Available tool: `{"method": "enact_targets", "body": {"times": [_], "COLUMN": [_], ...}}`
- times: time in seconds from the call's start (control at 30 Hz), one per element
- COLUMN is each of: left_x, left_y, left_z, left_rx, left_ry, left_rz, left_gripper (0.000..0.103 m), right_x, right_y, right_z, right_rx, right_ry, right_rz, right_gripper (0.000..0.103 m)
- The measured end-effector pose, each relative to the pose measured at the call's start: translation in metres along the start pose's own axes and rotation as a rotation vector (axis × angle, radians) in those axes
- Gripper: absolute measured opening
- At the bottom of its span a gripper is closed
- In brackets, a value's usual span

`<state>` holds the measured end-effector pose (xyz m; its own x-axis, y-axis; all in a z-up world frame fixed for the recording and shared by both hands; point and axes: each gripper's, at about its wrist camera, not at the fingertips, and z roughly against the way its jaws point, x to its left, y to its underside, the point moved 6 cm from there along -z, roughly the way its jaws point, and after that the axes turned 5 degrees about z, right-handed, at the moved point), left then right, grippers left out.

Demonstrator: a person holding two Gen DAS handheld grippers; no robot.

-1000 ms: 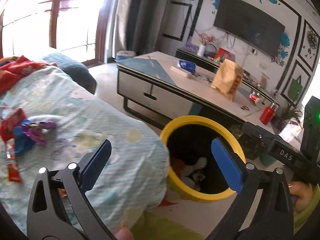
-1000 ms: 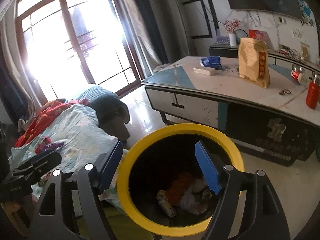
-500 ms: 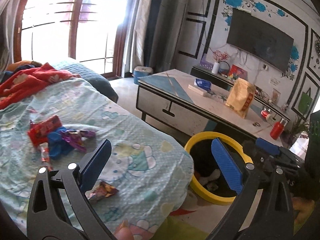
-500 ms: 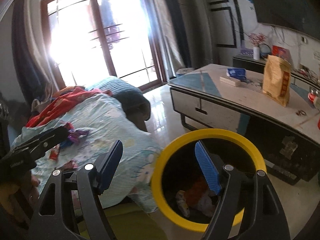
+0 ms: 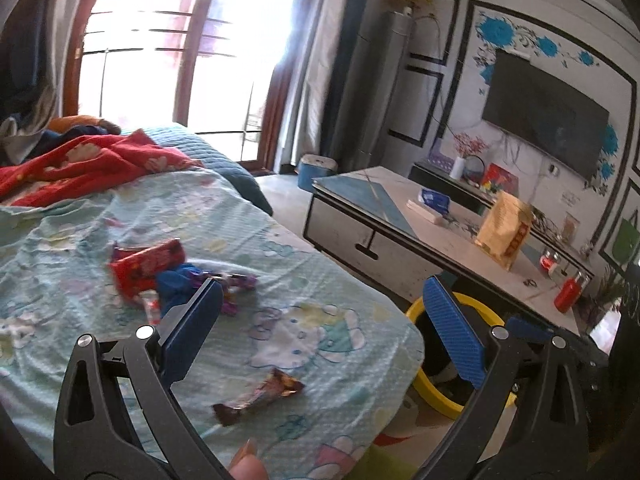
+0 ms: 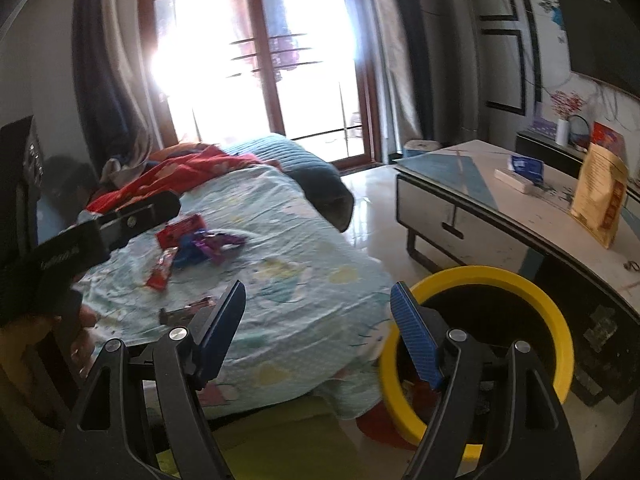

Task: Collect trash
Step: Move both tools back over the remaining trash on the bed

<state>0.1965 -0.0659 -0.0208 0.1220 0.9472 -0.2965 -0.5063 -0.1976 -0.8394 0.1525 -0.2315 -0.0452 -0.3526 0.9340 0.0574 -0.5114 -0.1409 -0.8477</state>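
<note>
Wrappers lie on a pale blue cartoon-print bedspread: a red packet, a blue and purple heap, and nearer, a brown candy wrapper. My left gripper hovers open over the spread, empty, with the brown wrapper just below its fingers. My right gripper is open and empty too, between the bed edge and a yellow-rimmed black bin holding some trash. In the right wrist view the same wrappers show as a red packet, a purple heap and the brown wrapper.
A low table stands beyond the bin, carrying a tan paper bag, a blue pack and a red bottle. A red blanket is bunched at the bed's far end. A person's thumb shows at the bottom edge.
Both views have swung left from the bin toward the bed. The wrappers have come to the centre and the bin has slid to the right. Both grippers stay open.
</note>
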Motion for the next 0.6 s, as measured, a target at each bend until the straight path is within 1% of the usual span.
{"method": "enact_targets", "body": {"times": [0.2, 0.6], "left_x": [0.032, 0.089], "left_y": [-0.008, -0.024], "left_z": [0.012, 0.032], "left_rx": [-0.032, -0.087], "left_ry": [-0.04, -0.112], "left_rz": [0.055, 0.128], "left_gripper": [0.092, 0.092], "right_x": [0.022, 0.062], "right_y": [-0.007, -0.028], "right_z": [-0.006, -0.025], "right_rx": [0.004, 0.005], "right_ry": [-0.026, -0.074], "right_rz": [0.032, 0.061], "right_gripper": [0.072, 0.073]}}
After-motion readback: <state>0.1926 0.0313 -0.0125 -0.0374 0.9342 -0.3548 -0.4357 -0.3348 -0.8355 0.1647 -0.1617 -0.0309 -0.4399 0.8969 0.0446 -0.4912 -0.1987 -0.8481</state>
